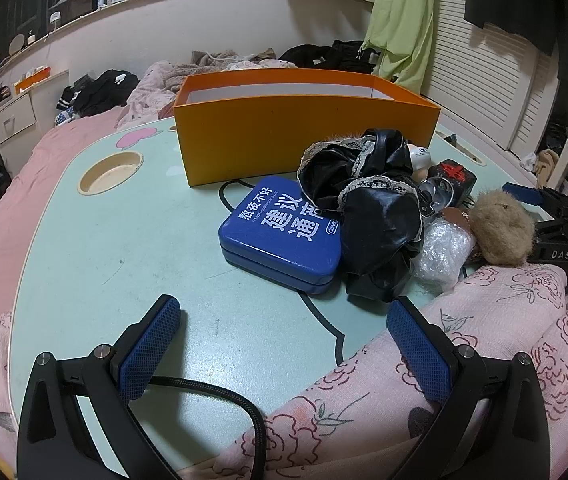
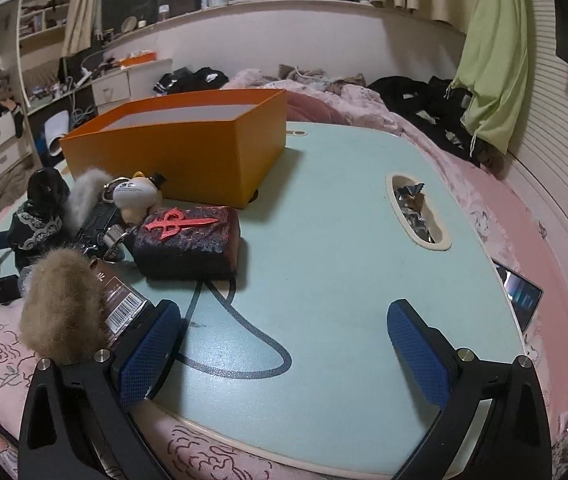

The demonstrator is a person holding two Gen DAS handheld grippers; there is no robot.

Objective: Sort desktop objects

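An open orange box stands at the back of the pale green lap table. In front of it lies a blue tin, with a crumpled black lace-trimmed cloth beside it. A tan fur ball, a dark box with a red emblem and a small white plush keychain sit in the same heap. My left gripper is open, short of the tin. My right gripper is open over bare table, right of the heap.
The table rests on a pink bed with floral fabric in the foreground. A round cup recess is at the left, an oval slot holding foil wrappers at the right. A phone lies off the right edge. A black cable runs under my left gripper.
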